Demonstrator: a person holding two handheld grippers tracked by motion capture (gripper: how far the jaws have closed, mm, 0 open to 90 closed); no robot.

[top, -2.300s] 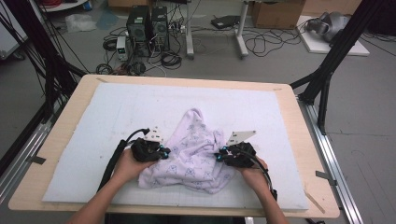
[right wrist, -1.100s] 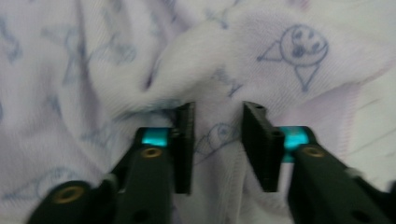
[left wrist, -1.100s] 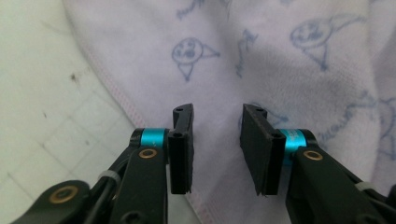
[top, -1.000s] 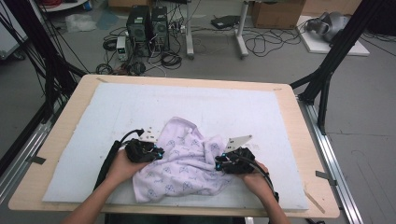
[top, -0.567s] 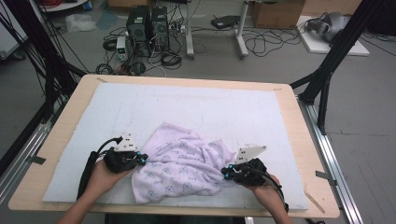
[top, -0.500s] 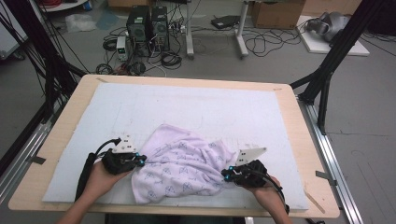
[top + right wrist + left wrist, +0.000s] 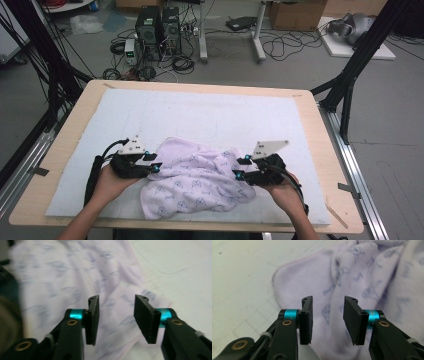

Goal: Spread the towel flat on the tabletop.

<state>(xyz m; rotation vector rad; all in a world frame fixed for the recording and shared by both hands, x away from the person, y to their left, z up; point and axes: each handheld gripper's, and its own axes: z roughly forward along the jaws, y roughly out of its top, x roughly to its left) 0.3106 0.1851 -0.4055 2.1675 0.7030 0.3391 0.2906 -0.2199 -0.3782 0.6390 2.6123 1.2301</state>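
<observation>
Both hands have drawn apart and let go, so the cloth (image 7: 197, 182) now lies crumpled between the left gripper (image 7: 154, 164) and right gripper (image 7: 239, 168), its long axis running hand to hand, both pairs of fingers (image 7: 306, 318) wide and empty.

White mat (image 7: 200, 112) on wooden table (image 7: 327, 165); computers (image 7: 160, 22) beyond.

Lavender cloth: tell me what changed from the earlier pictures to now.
Both hand-held grippers, left and right, moved apart from the middle, drawing the lavender cloth from a bunched heap into a wider, flatter spread. Now both have open jaws over it. The white mat stayed put.
</observation>
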